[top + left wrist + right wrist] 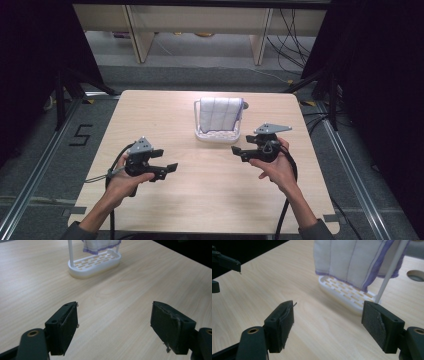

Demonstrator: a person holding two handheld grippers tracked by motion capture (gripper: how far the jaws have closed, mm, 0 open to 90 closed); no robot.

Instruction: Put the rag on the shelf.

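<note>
The cloth point(101, 245) is cut off by the top edge.

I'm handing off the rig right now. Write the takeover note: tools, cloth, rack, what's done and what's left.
Left tool: open, holding nothing, over the table's near left part.
Right tool: open, holding nothing, just near-right of the rack.
Cloth: white with purple edging, draped over the rack's rail at the far middle of the table; neither tool touches it.
Done: nothing grasped so far.
Left: probably reach in and grip the cloth; the right tool is closer.
</note>
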